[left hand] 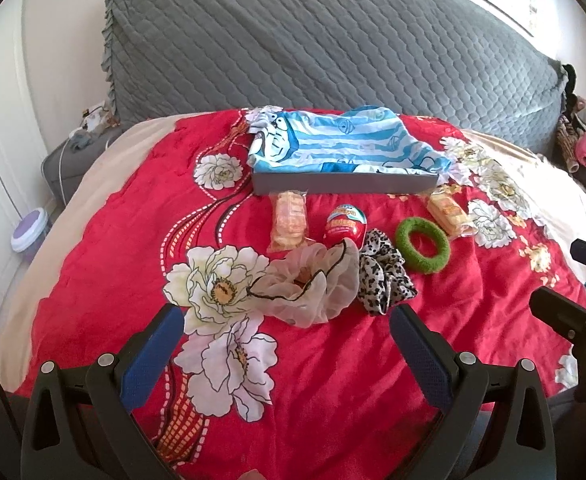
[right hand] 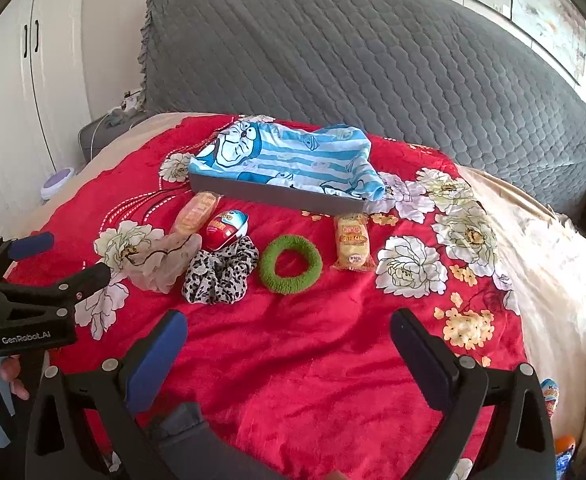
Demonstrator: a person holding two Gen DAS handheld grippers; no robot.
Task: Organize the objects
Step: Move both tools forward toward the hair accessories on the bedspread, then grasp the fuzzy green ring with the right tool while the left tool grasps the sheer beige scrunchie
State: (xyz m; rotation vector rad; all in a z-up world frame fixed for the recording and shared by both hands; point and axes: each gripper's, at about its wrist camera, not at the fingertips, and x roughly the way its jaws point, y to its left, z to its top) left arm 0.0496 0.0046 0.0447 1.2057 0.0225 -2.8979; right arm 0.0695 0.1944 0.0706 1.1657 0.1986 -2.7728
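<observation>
On a red floral blanket [left hand: 325, 360] lies a row of small items. A grey shallow box [left hand: 345, 183] [right hand: 277, 196], lined with a blue striped cartoon cloth [left hand: 341, 140] [right hand: 289, 156], sits behind them. In front are two wrapped snack packs [left hand: 289, 222] [right hand: 353, 246], a red toy egg [left hand: 345, 226] [right hand: 225, 230], a sheer beige scrunchie [left hand: 313, 284] [right hand: 161, 264], a leopard scrunchie [left hand: 385, 276] [right hand: 221, 274] and a green fuzzy ring [left hand: 423, 250] [right hand: 291, 264]. My left gripper [left hand: 287, 314] is open just short of the beige scrunchie. My right gripper [right hand: 289, 320] is open, short of the green ring.
A grey quilted headboard [left hand: 333, 40] rises behind the bed. A white wardrobe [right hand: 25, 80] and a small lilac-lidded tub [left hand: 31, 236] stand at the left. Clothes [left hand: 585, 140] hang at the right. Another toy egg [right hand: 551, 394] and an orange-capped item [right hand: 565, 450] lie at the near right.
</observation>
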